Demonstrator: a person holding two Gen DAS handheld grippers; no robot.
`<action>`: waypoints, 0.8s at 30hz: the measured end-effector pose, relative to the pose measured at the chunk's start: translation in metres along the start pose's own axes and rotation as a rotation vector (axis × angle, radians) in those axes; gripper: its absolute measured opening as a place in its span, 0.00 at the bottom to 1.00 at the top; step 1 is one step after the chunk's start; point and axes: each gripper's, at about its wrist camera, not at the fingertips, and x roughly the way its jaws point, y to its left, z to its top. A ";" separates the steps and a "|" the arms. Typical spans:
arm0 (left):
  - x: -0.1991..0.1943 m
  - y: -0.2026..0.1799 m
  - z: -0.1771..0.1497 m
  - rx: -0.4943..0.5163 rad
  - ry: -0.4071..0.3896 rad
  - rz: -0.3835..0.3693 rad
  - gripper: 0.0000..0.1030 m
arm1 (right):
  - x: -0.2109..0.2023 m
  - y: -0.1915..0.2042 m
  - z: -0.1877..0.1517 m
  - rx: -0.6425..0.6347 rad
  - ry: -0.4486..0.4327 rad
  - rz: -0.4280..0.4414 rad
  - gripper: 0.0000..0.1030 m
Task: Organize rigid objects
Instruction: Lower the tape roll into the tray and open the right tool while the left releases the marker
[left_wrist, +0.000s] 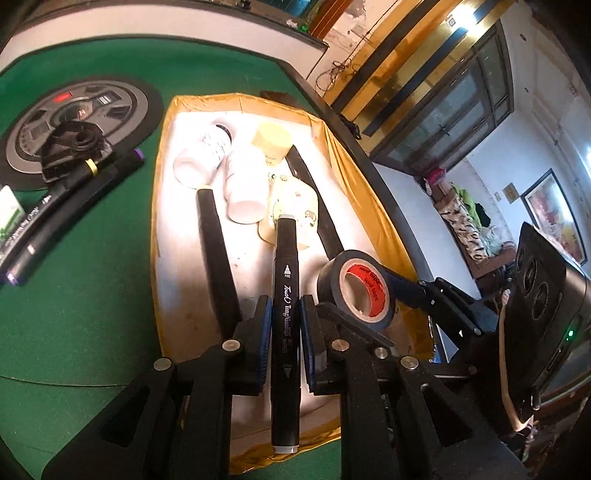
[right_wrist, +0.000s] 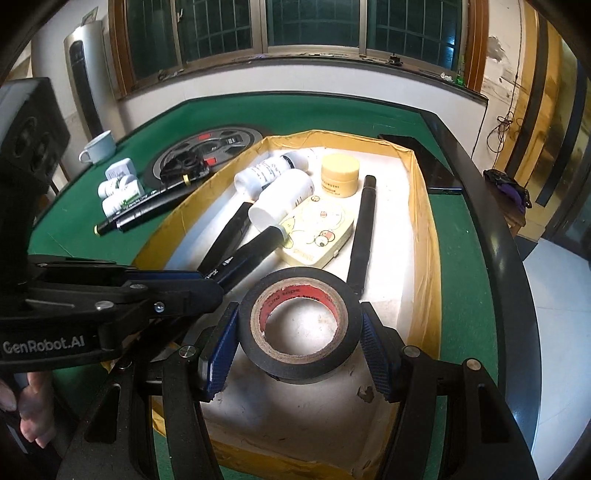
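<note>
Left gripper (left_wrist: 283, 325) pinches a black marker (left_wrist: 283, 295) at mid-barrel over the tray (left_wrist: 162, 155); right gripper (right_wrist: 295, 332) squeezes a tape roll (right_wrist: 299, 325) across its width, held low over the tray's near end.

Both loads hang just above the white tray floor, which sits on the green counter (left_wrist: 92, 277). To finish well, I'd judge each should be lowered until it rests before the pads let go, the marker laid into the bare strip beside the other black pens (left_wrist: 218, 254) so it doesn't roll onto the bottles (left_wrist: 243, 184). The marker's long axis runs straight along the gripper, its fine tip pointing away toward the tray's far end and the bottles, its broad end back toward the hand. The roll lies flat, its hole facing up.
</note>
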 end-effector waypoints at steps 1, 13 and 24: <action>-0.001 0.000 -0.001 0.003 -0.004 0.008 0.12 | 0.000 0.001 0.000 -0.004 0.000 -0.002 0.56; 0.002 0.009 0.007 -0.027 -0.042 0.062 0.12 | 0.008 0.006 0.005 -0.024 0.019 -0.035 0.56; -0.001 0.007 0.005 -0.032 -0.024 0.017 0.14 | -0.001 -0.001 0.005 0.032 -0.015 -0.023 0.63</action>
